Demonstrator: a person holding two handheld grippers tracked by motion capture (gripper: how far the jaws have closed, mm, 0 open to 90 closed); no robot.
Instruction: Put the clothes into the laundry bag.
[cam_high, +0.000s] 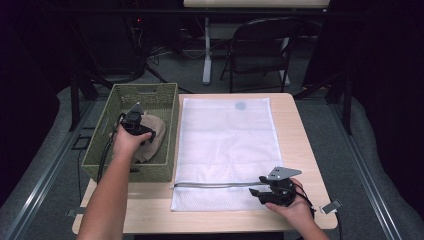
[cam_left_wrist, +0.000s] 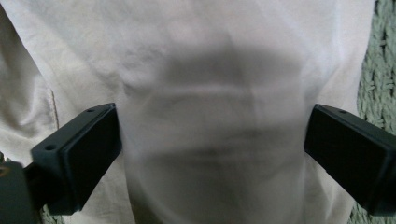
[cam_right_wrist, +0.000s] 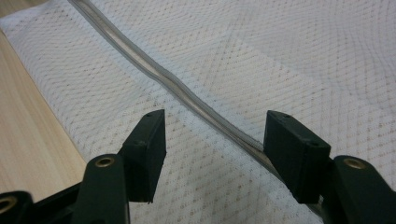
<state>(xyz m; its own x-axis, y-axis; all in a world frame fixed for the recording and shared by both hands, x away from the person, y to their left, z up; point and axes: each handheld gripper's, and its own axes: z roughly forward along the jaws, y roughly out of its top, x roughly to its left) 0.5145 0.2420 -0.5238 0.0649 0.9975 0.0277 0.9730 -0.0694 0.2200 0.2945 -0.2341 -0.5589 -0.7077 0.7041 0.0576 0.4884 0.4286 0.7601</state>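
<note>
In the green woven basket (cam_high: 165, 95) on the left side of the table (cam_high: 300, 145), the left gripper (cam_high: 135, 122) points down at a soft beige cloth (cam_high: 152, 142). In the left gripper view its two black jaws stand wide apart, with the cloth (cam_left_wrist: 210, 70) bulging up between them. The pads do not squeeze it, so nothing is held.

On the table lies a big white mesh bag (cam_high: 225, 140), flat and long. A grey zipper (cam_high: 210, 185) runs across its near end. The right gripper (cam_high: 257, 192) rests low by the right end of that zipper. In the right gripper view its jaws are apart too, and the zipper (cam_right_wrist: 187, 93) runs through the gap between them. They are not pinching it.

I think this is the picking-up step: the cloth is to come out of the basket and go into the bag. Next, the left jaws need to push down a little and close on a good fold of cloth, then lift it over the basket's wall. The right jaws likely need to grip the bag's edge at the zipper and hold the mouth open. I cannot tell if the zipper is undone yet.
</note>
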